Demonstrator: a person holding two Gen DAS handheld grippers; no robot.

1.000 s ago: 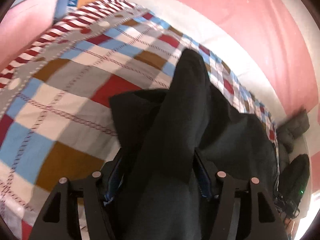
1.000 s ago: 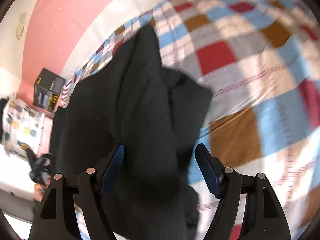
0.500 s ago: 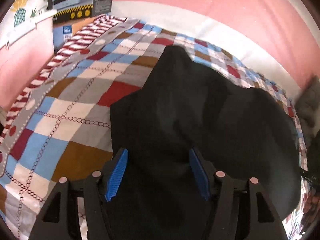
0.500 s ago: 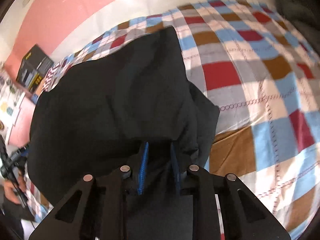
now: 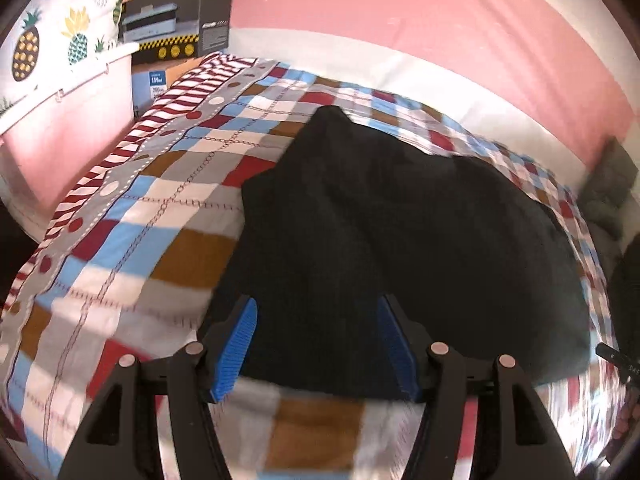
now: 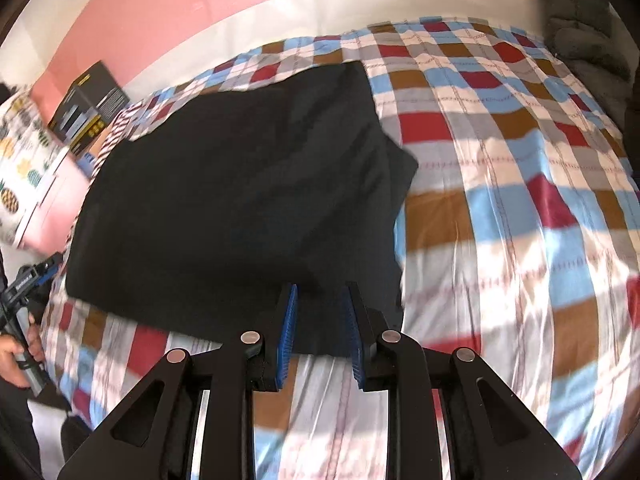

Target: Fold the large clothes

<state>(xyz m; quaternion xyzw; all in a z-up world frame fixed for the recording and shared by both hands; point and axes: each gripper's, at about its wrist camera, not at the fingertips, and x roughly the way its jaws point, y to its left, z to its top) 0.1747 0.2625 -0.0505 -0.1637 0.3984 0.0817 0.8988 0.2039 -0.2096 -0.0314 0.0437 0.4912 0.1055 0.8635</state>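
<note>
A bed covered by a checked quilt (image 5: 120,216) fills both views, backed by a pink wall (image 5: 400,12) at the far side. A dark garment (image 5: 400,232) is laid flat across the middle of the quilt, its near hem close to the near edge of the bed. In the right wrist view it (image 6: 240,184) is seen as a broad rectangle with an uneven flap projecting at its right side. A black carton (image 5: 180,20) and a pineapple-print fabric (image 5: 44,36) are noted at the far left; a grey bundle (image 6: 580,20) lies at the far right.

The left gripper (image 5: 316,344) is spread wide, its 2 blue pads either side of the near hem with no cloth clamped. The right gripper (image 6: 320,332) is narrowed but a gap remains between its pads; the near right corner of the garment lies in line with that gap, and whether cloth is pinched cannot be told. Motion blur is present along the near quilt.

The step in hand is judged to be setting the garment down flat before the next fold. It is advised that the right flap be squared with the body first, that both near corners be taken level, and that all layers be caught in each pinch so the lower layer is not dragged.
</note>
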